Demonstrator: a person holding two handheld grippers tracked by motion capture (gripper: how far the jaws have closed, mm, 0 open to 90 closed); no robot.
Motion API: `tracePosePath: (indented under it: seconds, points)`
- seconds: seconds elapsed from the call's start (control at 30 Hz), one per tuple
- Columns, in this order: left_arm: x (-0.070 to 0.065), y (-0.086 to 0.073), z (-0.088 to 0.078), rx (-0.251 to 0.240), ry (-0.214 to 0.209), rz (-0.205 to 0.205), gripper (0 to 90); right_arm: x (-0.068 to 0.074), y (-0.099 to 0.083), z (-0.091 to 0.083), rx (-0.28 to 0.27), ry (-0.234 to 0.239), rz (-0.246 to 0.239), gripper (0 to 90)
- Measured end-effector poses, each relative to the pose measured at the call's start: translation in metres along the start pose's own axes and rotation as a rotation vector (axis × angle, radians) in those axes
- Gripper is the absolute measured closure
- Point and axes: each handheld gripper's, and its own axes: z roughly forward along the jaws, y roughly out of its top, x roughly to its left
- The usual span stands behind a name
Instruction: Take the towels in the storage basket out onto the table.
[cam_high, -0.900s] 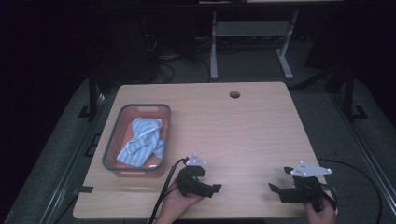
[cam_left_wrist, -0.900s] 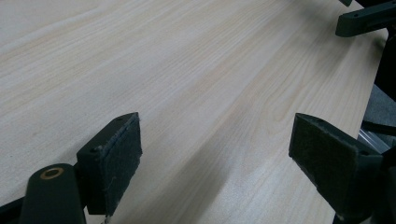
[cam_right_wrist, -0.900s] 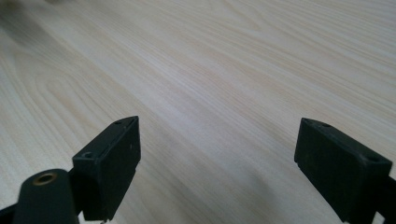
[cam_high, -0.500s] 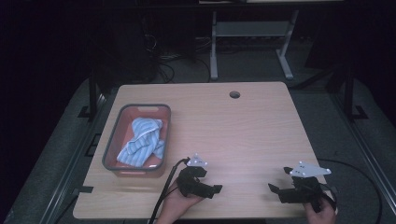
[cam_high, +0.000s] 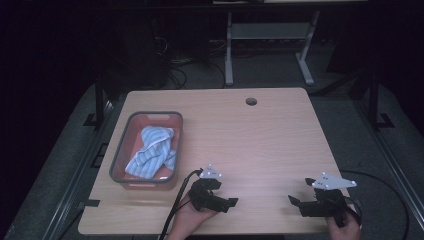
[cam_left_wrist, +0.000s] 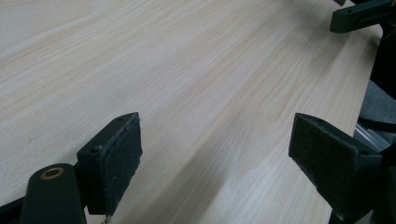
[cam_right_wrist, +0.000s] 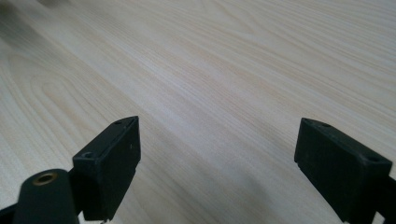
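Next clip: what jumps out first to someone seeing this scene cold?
A blue striped cloth lies bunched in a grey-rimmed tray at the table's left side. Near the front edge, the left hand-held gripper and right hand-held gripper both sit low with jaws spread wide and nothing between them.

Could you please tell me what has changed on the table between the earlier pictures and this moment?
Nothing has visibly changed. The left hand-held gripper and the right hand-held gripper rest at the near edge of the table as before, jaws open and empty, and the striped cloth lies in the grey bin where it was.
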Motion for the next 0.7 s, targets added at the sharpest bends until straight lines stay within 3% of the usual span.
tracePosePath:
  seconds: [0.13,0.3,0.57,0.7]
  points:
    - [-0.003,0.005,-0.002,-0.013,-0.015,0.000,19.3,0.001,0.000,-0.001,-0.003,0.001,-0.005,13.9]
    - [-0.006,0.017,-0.008,-0.021,0.016,0.041,18.9,0.001,0.000,0.001,-0.004,-0.001,0.009,13.9]
    - [0.005,0.039,-0.013,0.055,0.015,0.043,17.3,-0.001,0.000,0.002,-0.001,0.002,0.010,13.9]
    - [0.008,0.050,-0.019,0.062,0.023,0.053,17.2,0.001,0.000,0.003,0.001,0.010,0.012,13.9]
